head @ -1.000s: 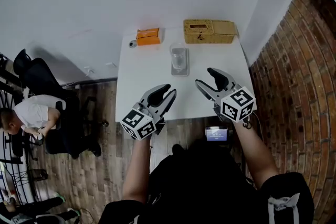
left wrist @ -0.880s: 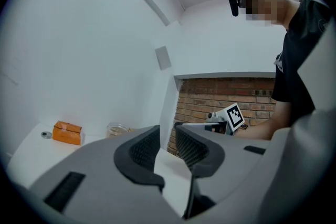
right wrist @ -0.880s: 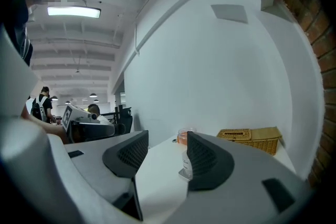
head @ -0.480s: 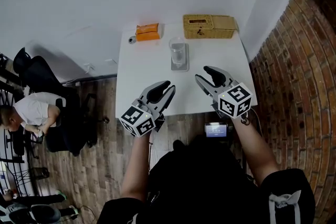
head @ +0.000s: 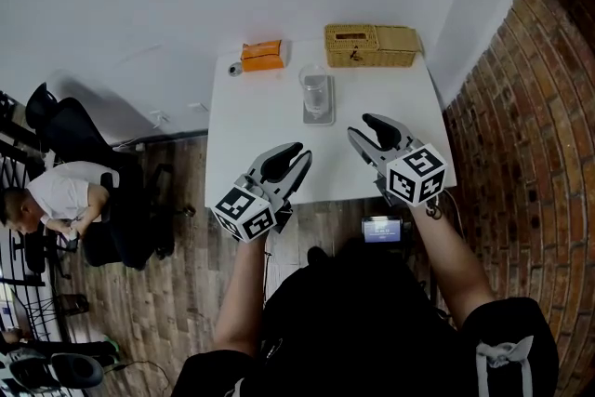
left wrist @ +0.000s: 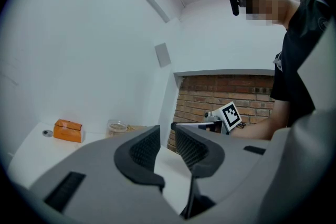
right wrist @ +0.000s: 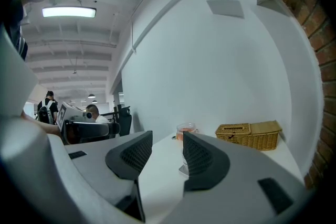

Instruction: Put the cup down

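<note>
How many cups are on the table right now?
1. The cup stands on a grey tray at the table's far middle, between the orange packet and the wicker basket. None appears hidden.

R claw [right wrist: 167, 140] over white worktop [right wrist: 160, 173], jaws just been closing, nothing btwn them. Cup [right wrist: 186, 128] stands beyond, wicker box [right wrist: 250, 135] to its right.

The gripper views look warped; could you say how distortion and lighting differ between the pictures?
Left gripper view: fisheye circle, black corners, even light. Right gripper view: likewise, ceiling light blown out. Head view: brick wall courses bow strongly.
</note>
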Tool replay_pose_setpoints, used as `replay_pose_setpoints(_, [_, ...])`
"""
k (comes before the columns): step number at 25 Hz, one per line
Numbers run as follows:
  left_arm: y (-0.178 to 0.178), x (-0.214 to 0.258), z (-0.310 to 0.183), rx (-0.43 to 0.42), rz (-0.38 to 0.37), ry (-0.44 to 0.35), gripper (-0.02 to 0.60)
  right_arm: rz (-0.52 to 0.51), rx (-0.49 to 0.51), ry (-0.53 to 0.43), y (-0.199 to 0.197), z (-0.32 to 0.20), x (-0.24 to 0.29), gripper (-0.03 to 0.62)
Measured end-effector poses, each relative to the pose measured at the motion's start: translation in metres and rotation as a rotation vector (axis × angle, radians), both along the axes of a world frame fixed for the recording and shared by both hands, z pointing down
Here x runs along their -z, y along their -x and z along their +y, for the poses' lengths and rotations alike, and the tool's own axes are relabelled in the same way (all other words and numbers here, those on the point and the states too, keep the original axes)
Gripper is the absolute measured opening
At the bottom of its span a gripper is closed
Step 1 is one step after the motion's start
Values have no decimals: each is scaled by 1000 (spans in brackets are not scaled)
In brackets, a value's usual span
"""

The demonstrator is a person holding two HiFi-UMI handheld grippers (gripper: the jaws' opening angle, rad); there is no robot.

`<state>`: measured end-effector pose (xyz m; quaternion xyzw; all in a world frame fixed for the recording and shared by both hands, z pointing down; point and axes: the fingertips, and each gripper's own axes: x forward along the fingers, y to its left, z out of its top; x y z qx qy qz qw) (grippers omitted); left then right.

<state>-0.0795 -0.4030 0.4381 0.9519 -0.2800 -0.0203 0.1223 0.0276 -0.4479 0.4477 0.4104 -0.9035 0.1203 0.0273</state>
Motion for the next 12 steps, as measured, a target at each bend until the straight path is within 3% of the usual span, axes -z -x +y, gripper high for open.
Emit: replay_pose_setpoints(12, [3,-5,-1,18,-7,15,98,8,2,4,1,-2,-5,187])
